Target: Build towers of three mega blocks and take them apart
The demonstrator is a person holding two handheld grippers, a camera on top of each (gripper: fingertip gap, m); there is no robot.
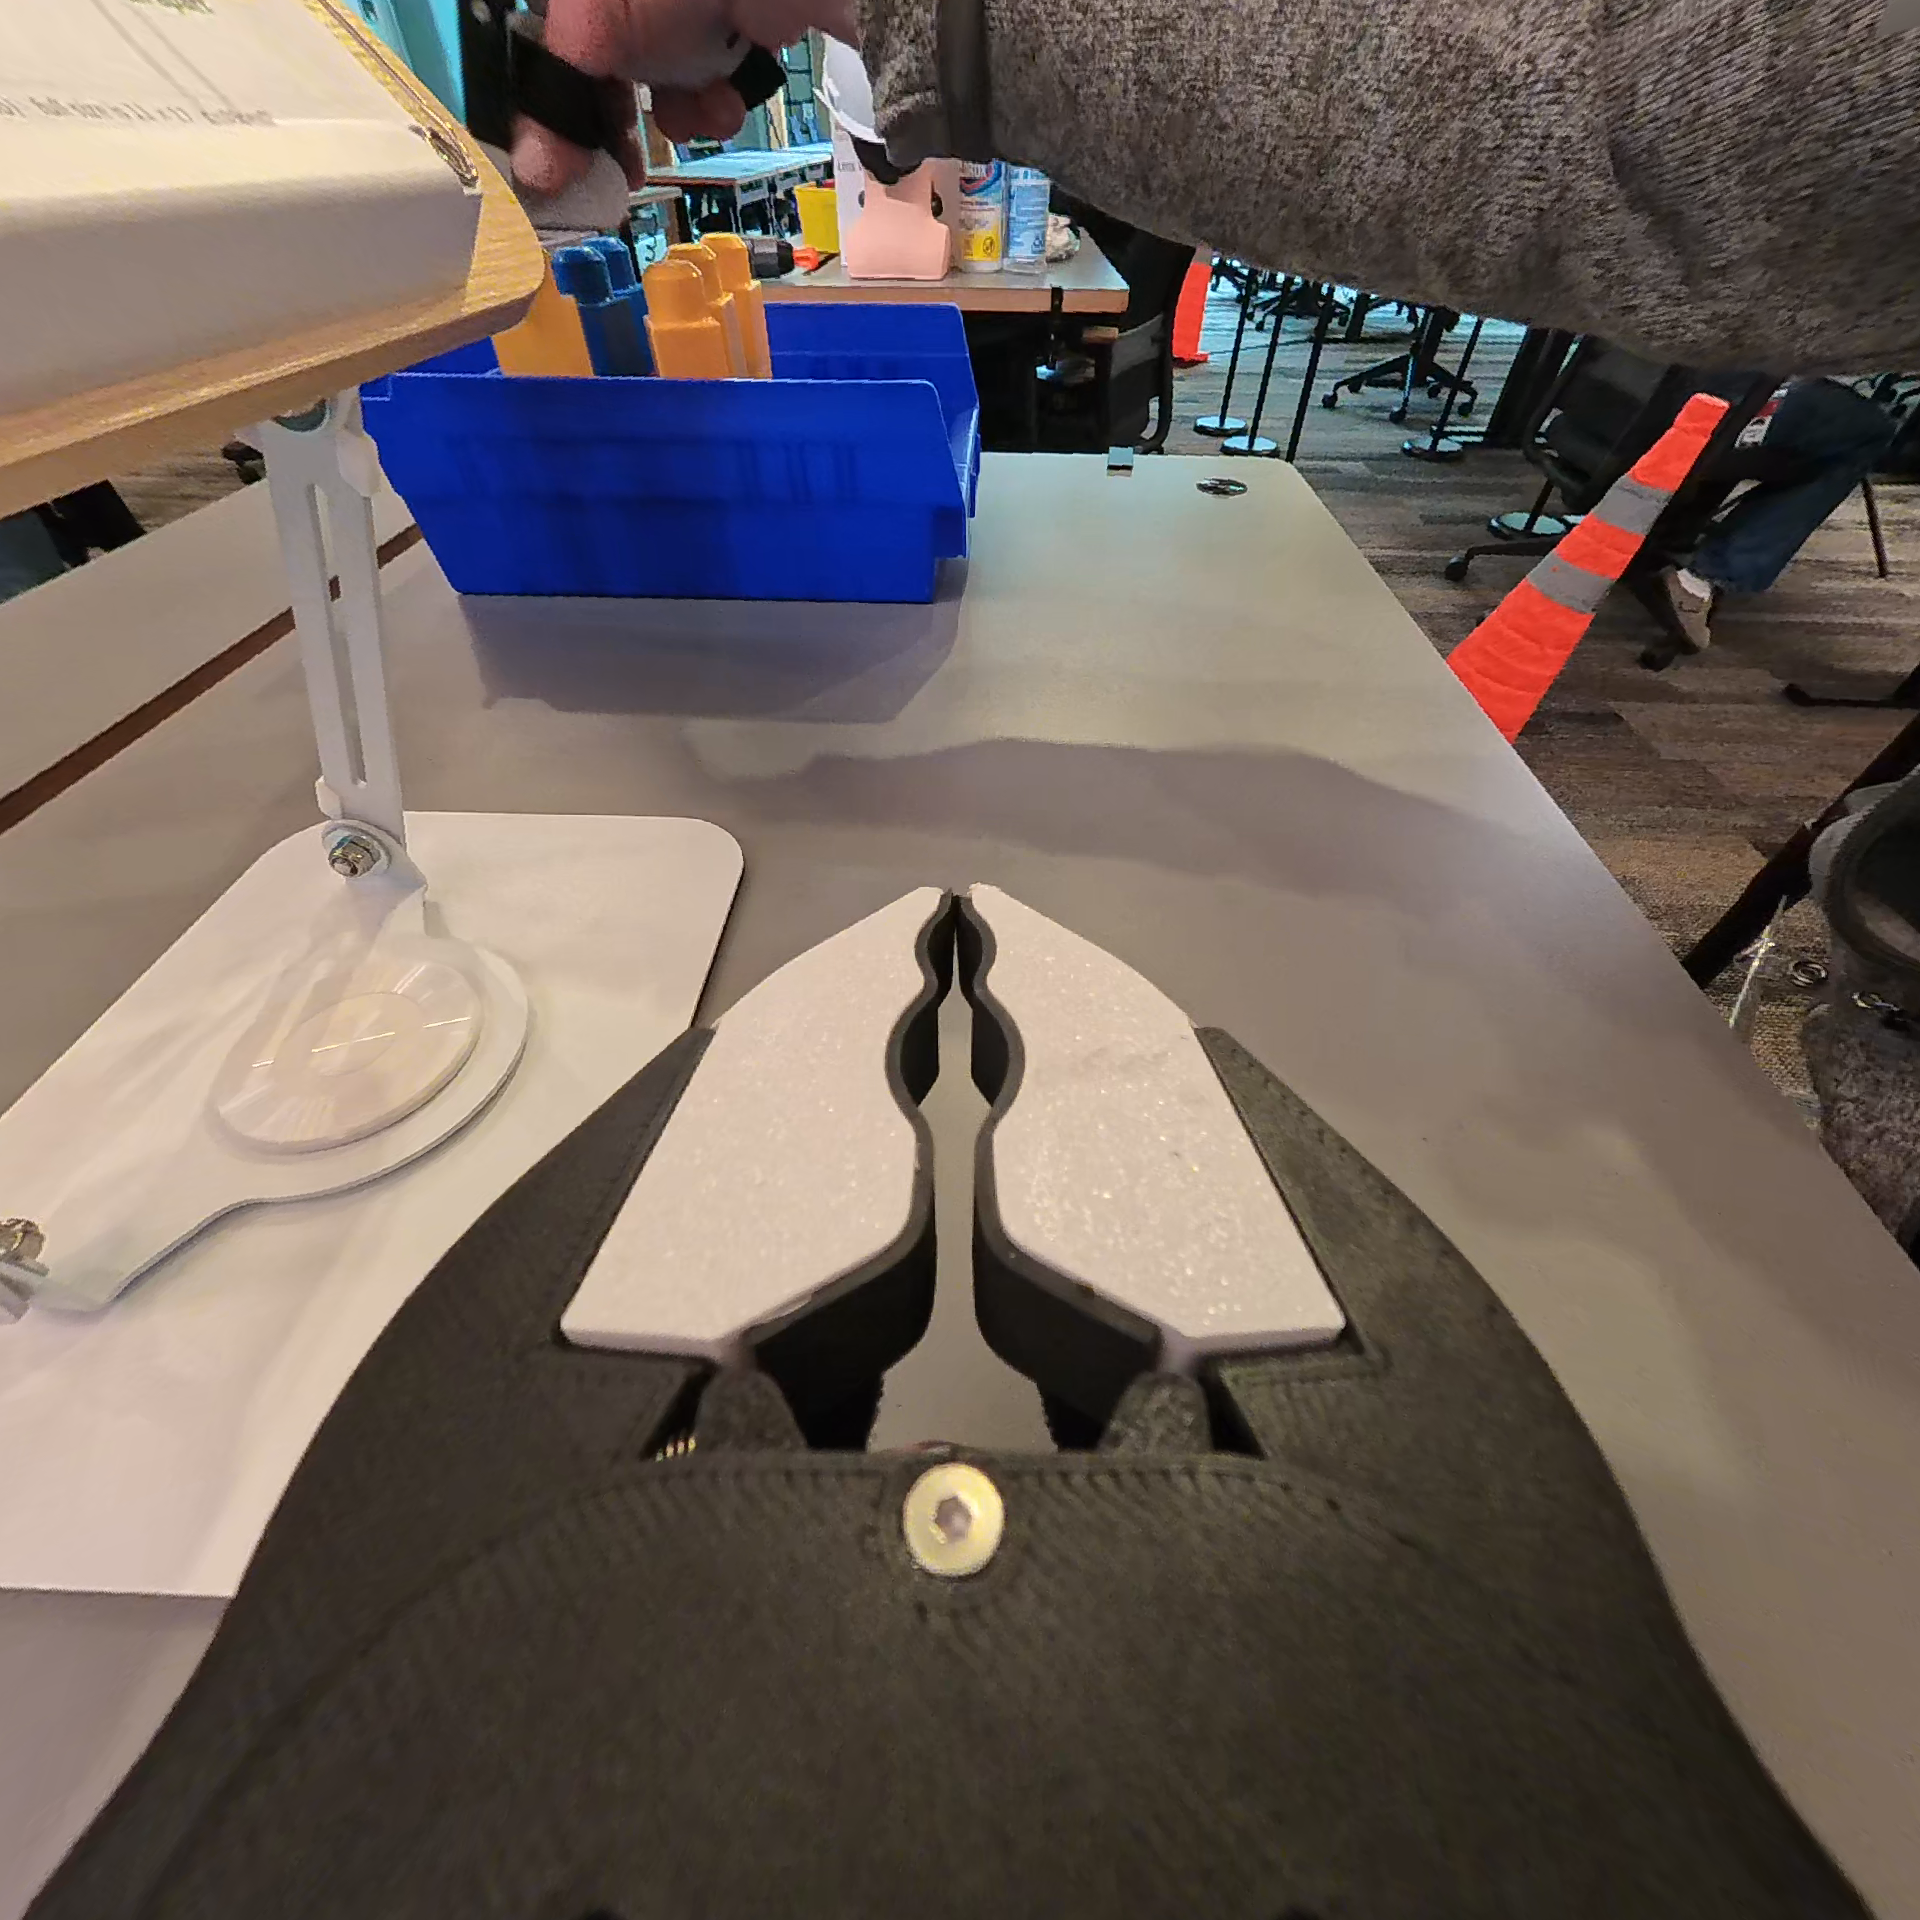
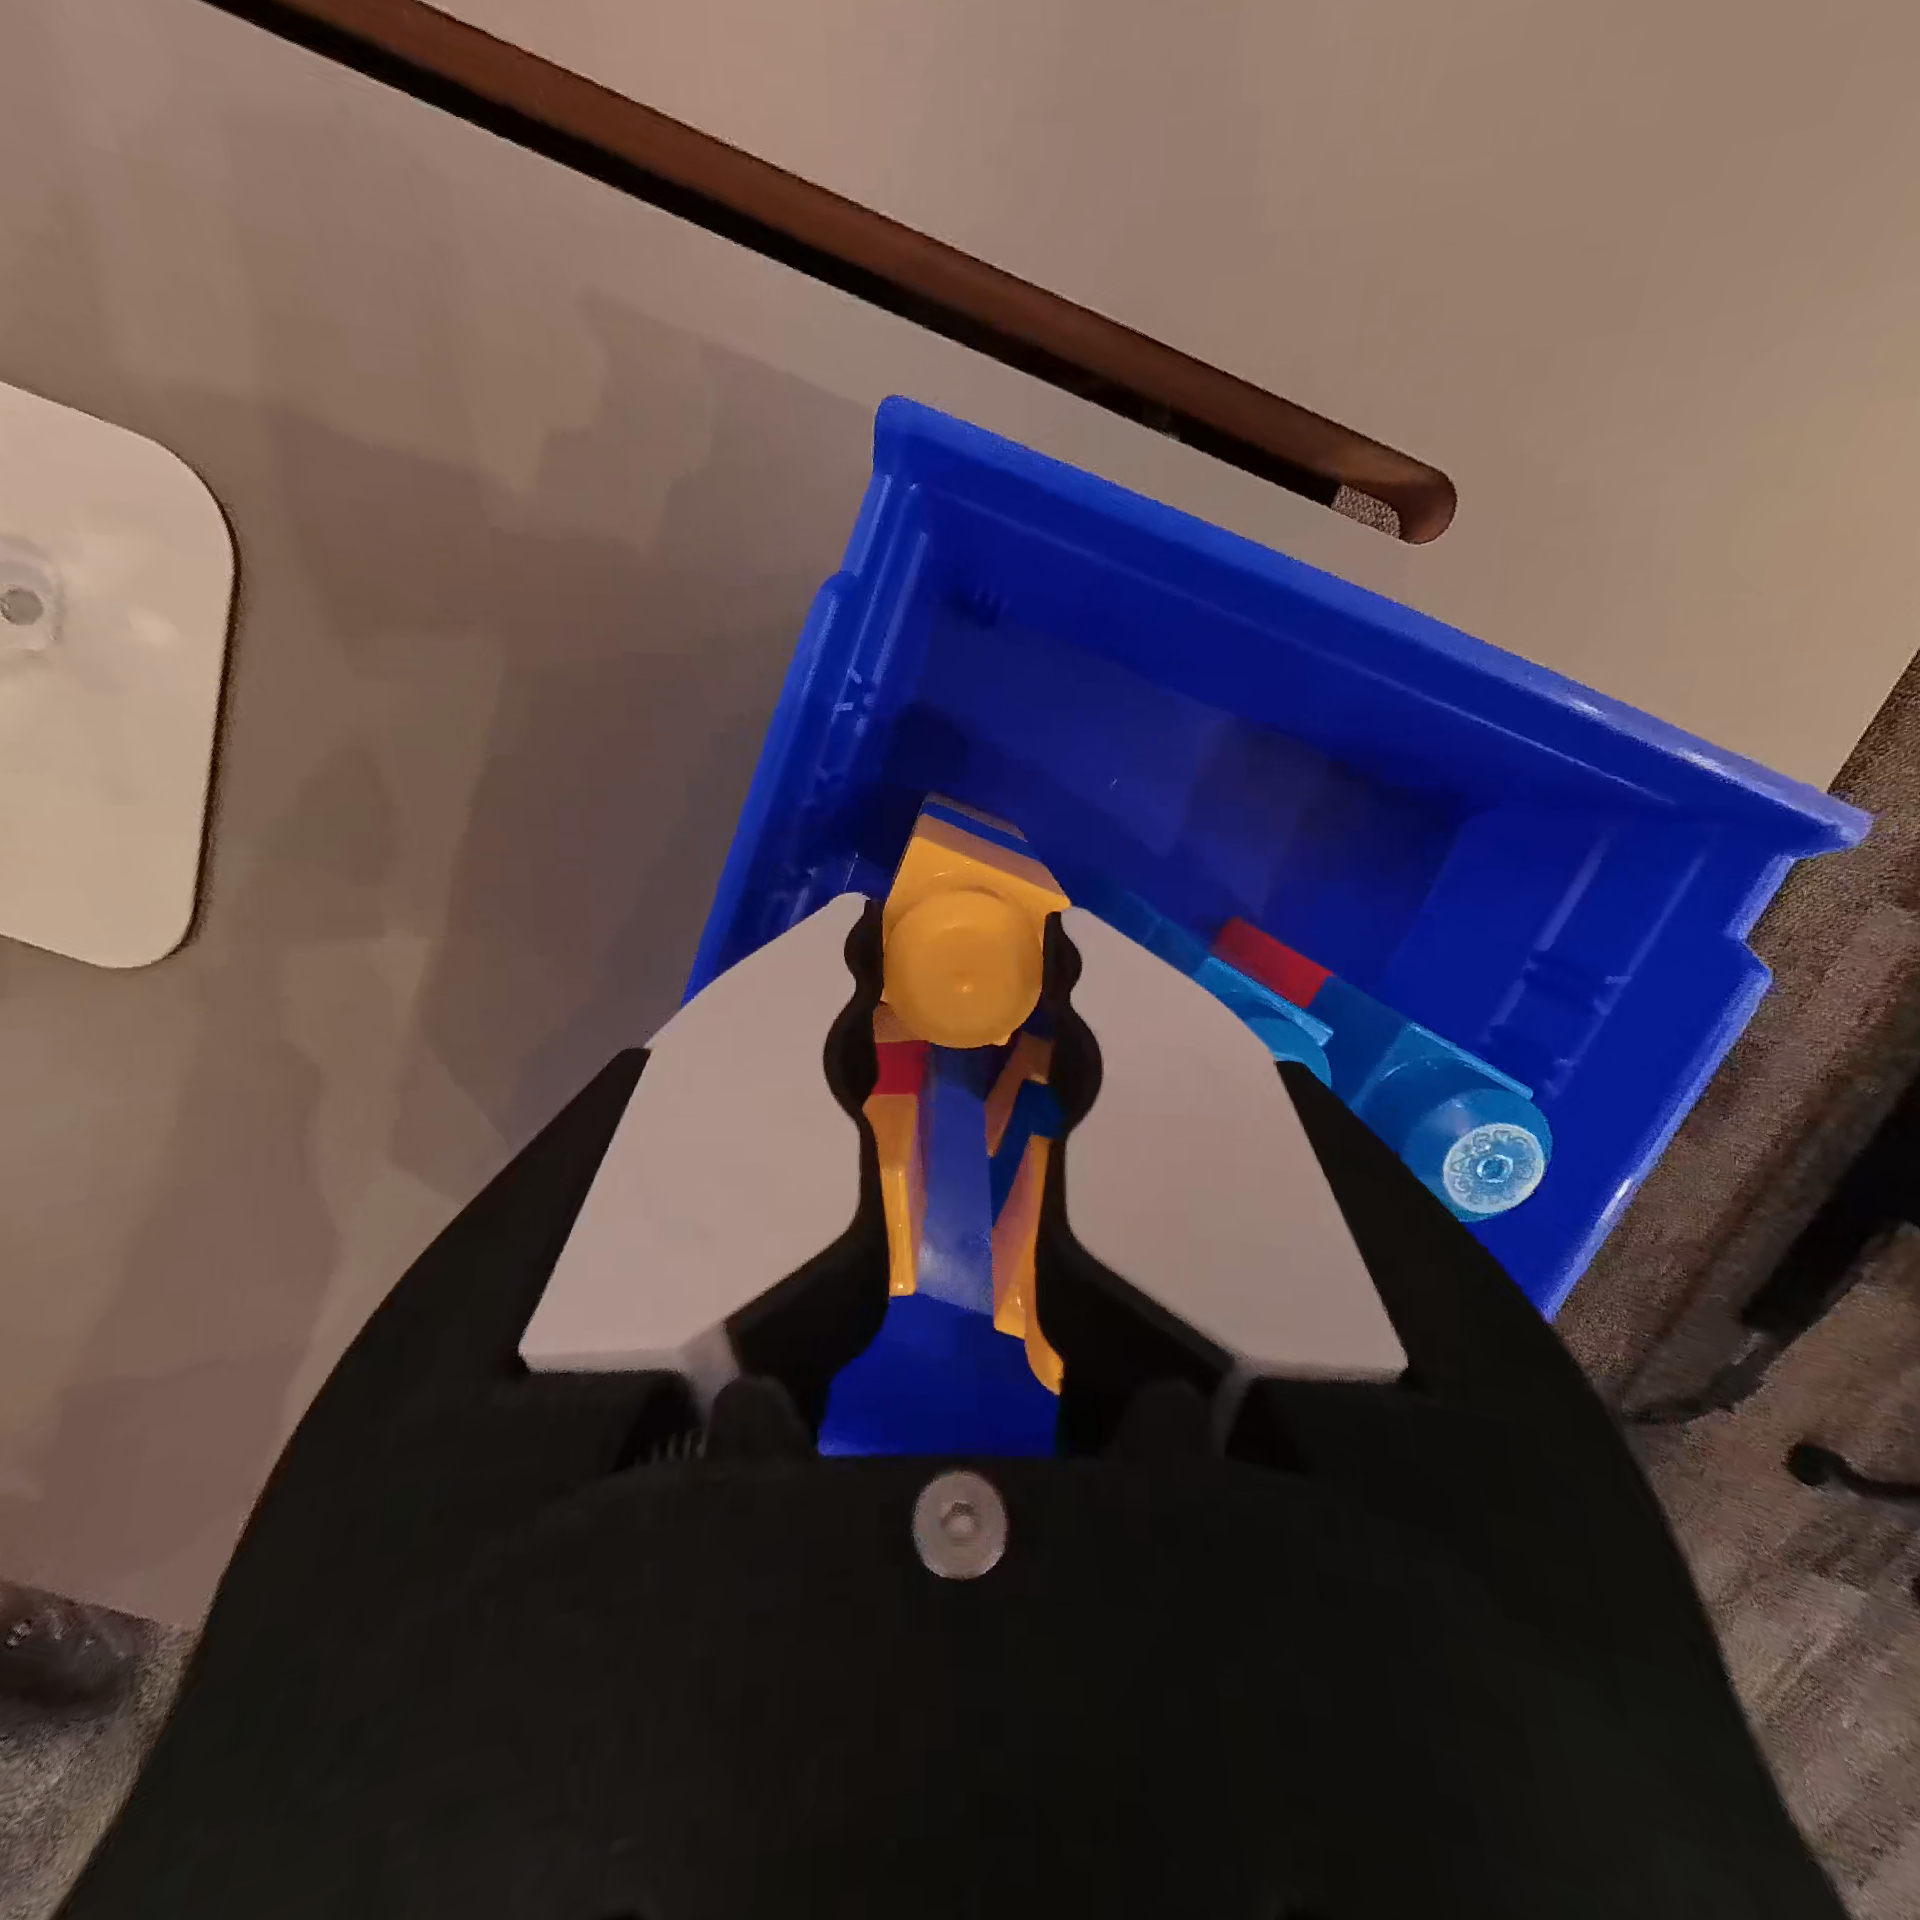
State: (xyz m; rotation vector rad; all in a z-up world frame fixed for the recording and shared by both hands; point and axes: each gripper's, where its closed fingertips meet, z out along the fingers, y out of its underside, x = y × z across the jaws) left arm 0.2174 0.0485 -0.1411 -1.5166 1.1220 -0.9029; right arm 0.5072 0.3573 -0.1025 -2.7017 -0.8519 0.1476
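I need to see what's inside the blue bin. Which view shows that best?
The right wrist view: it looks down into the blue bin, showing loose blocks. The left wrist view shows only its outer wall and protruding block tops.

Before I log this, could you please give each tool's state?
Left tool: closed, empty.
Right tool: closed on a yellow mega block.

A yellow mega block [image 2: 961,971] stands stud-up between the right fingers [image 2: 1174,1049], both pads pressed against its sides, over the near-left corner of a blue bin. Red [image 2: 1273,961] and light-blue blocks [image 2: 1481,1153] lie in the bin just right of those fingers.
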